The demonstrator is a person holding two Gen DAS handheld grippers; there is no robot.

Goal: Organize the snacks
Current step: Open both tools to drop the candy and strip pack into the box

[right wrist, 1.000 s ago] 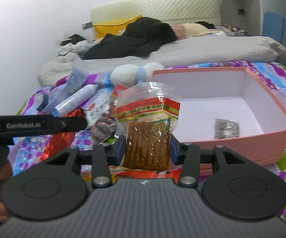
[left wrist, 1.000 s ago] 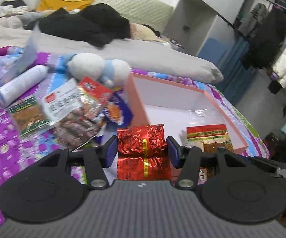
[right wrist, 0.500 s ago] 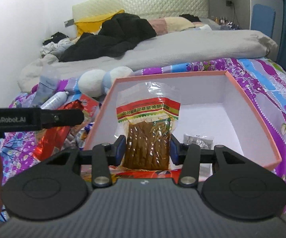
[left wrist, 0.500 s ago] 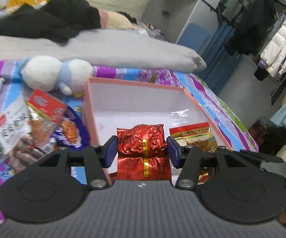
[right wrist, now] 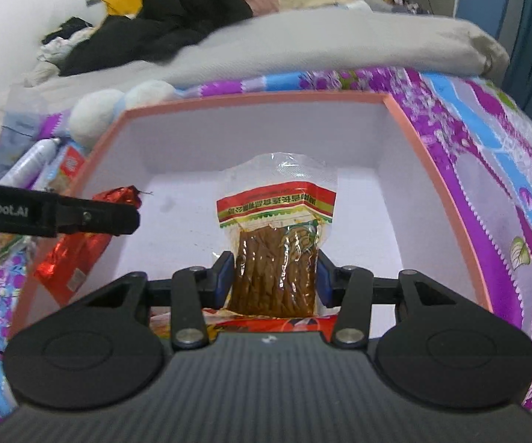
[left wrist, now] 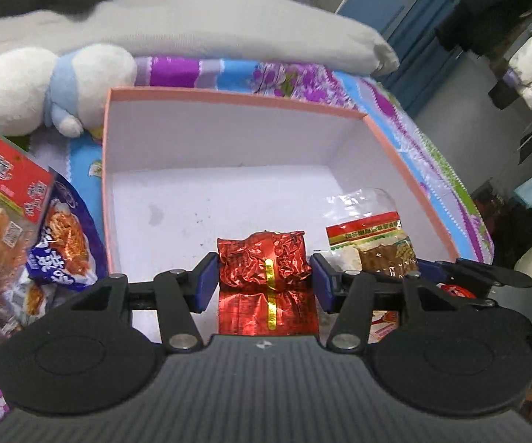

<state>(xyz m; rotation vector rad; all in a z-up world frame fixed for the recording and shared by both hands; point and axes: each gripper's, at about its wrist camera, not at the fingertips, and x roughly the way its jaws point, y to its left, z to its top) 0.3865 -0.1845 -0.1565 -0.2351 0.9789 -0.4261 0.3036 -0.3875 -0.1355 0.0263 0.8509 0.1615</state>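
My left gripper clenches the red foil packet and my right gripper the clear snack bag, both hanging over the pink box floor below

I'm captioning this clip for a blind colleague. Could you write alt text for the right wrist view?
The right gripper holds a clear packet of brown snack sticks upright over an open pink box with a white inside, which sits on a purple floral bedspread. At the left, the left gripper carries a red foil packet over the box's edge.
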